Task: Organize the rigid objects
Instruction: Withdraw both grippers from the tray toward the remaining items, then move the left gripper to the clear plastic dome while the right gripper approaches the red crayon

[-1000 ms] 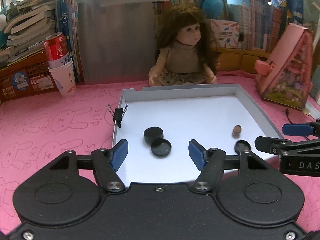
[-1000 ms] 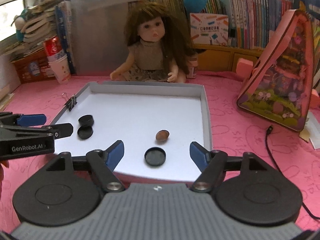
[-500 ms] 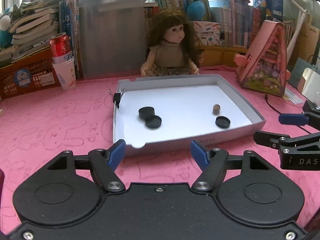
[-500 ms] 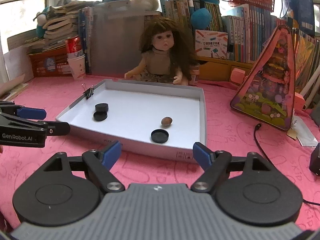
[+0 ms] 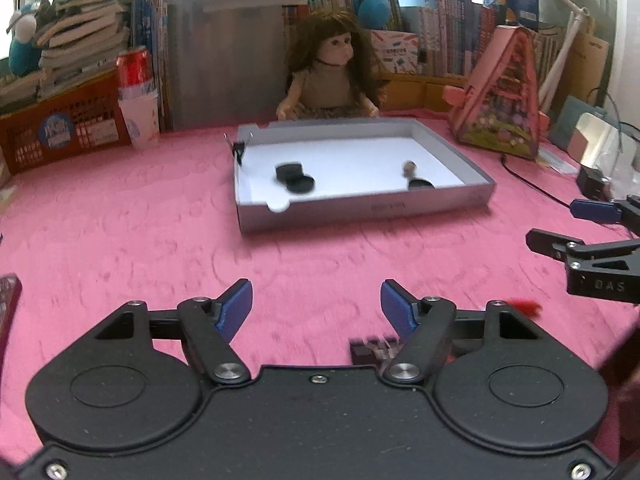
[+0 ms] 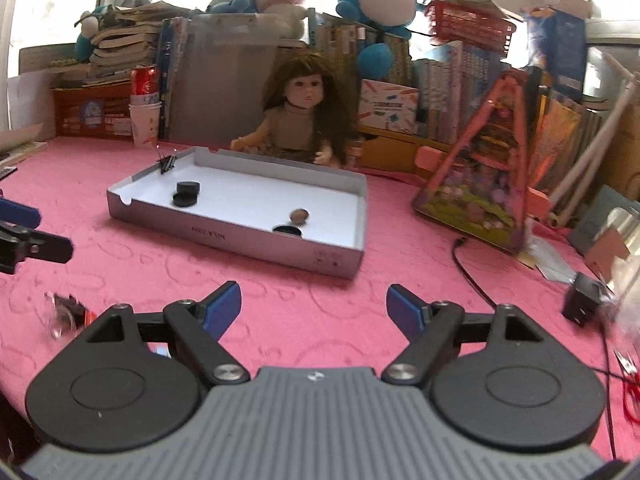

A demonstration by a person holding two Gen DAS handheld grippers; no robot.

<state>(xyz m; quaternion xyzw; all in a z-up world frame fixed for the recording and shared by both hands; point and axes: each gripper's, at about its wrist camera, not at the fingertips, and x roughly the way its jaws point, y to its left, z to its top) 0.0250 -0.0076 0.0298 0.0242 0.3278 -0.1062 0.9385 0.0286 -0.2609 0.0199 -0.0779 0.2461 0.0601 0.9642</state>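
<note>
The shallow grey tray (image 5: pixel 360 210) sits on the pink surface (image 5: pixel 120 220) in front of the doll (image 5: pixel 334 80), well ahead of both grippers. Inside it lie the rigid things so far gathered: 2 black round caps (image 5: pixel 294 176) touching each other near the left wall, 1 more black cap (image 6: pixel 287 230) by the near wall, and a small brown nut-like piece (image 6: pixel 299 216) just beside that cap. A black binder clip (image 6: pixel 167 163) is clamped on the tray's far left rim.

The left gripper (image 5: pixel 316 306) hangs over bare cloth with its jaws spread and nothing between them. The right gripper (image 6: pixel 314 306) is likewise spread wide and empty.

Loose items near the grippers look like the next candidates: a small dark blocky piece (image 5: pixel 374 350) shows just beneath the left gripper's right finger, and a blurred clear-and-red object (image 6: pixel 64 312) lies on the cloth left of the right gripper. Neither is sharp enough to name.

Judging by appearance, the caps are light, stiff plastic discs with smooth sides; they would likely be best pinched across the diameter, low against the surface, since the rim is thin. The nut-like piece is round and may roll or squirt out, so a centred pinch seems wise. The clear object may be slick and possibly brittle.
</note>
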